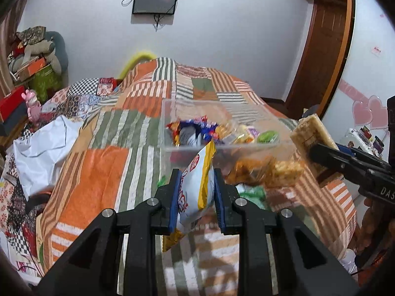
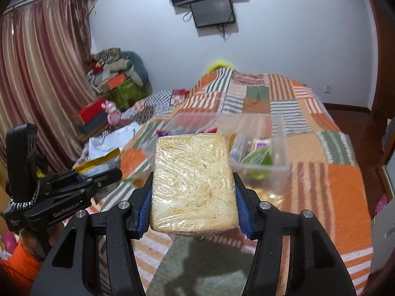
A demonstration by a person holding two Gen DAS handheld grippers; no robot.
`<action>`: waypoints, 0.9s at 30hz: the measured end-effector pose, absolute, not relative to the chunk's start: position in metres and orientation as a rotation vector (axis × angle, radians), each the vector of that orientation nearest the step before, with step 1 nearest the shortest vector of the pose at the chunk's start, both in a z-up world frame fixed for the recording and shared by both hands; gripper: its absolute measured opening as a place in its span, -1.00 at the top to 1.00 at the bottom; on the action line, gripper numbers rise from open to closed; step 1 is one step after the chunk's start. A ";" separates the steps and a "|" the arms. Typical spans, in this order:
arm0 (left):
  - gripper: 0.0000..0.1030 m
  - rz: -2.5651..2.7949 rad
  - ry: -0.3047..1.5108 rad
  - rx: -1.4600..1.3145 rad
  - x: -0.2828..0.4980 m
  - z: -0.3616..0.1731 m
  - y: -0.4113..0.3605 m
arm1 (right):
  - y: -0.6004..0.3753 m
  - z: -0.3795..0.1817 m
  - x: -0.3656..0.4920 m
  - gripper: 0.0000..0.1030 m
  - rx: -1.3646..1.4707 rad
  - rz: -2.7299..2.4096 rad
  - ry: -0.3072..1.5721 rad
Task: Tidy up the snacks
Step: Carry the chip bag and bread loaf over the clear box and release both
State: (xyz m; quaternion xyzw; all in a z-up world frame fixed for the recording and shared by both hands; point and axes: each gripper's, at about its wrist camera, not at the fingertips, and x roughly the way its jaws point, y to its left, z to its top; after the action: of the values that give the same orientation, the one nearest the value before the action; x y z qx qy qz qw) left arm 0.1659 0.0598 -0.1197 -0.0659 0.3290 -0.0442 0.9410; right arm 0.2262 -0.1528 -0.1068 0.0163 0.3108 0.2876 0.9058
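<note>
Snack bag (image 1: 197, 185), one, white and yellow, sits pinched between the pads of the left gripper (image 1: 196, 185) above the patchwork quilt (image 1: 98, 172). Behind it stands one clear box (image 1: 172, 123) of mixed snacks. Rightward, the right gripper (image 2: 193, 187) clamps one wrapped rice cake (image 2: 193, 182).

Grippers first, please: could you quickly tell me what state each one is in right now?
Left gripper: closed on a white and yellow snack bag.
Right gripper: closed on a plastic-wrapped cracker block.
</note>
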 end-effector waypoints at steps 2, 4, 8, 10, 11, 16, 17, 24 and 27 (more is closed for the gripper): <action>0.52 -0.105 0.662 -0.134 0.172 -0.114 0.057 | -0.156 -0.103 0.230 -0.02 0.035 0.580 0.626; 0.52 -0.113 0.653 -0.131 0.177 -0.109 0.054 | -0.159 -0.101 0.234 -0.02 0.039 0.567 0.613; 0.52 -0.134 0.637 -0.116 0.192 -0.100 0.043 | -0.165 -0.096 0.245 -0.02 0.044 0.546 0.591; 0.52 -0.141 0.629 -0.103 0.200 -0.096 0.038 | -0.168 -0.094 0.250 -0.02 0.046 0.541 0.582; 0.52 -0.144 0.627 -0.098 0.203 -0.095 0.036 | -0.168 -0.092 0.254 -0.02 0.046 0.537 0.577; 0.52 -0.163 0.612 -0.078 0.222 -0.086 0.023 | -0.171 -0.090 0.264 -0.02 0.059 0.537 0.565; 0.52 -0.163 0.611 -0.075 0.225 -0.085 0.021 | -0.171 -0.090 0.266 -0.02 0.058 0.534 0.562; 0.52 -0.174 0.615 -0.061 0.252 -0.083 0.009 | -0.168 -0.091 0.281 -0.02 0.045 0.528 0.551; 0.52 -0.179 0.621 -0.062 0.264 -0.084 0.005 | -0.169 -0.091 0.288 -0.02 0.042 0.522 0.552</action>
State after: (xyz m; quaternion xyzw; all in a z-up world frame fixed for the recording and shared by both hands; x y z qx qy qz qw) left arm 0.2642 0.0051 -0.0841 -0.0302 0.3052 -0.0880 0.9477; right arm 0.2883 -0.1690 -0.0912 0.0203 0.2693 0.2546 0.9286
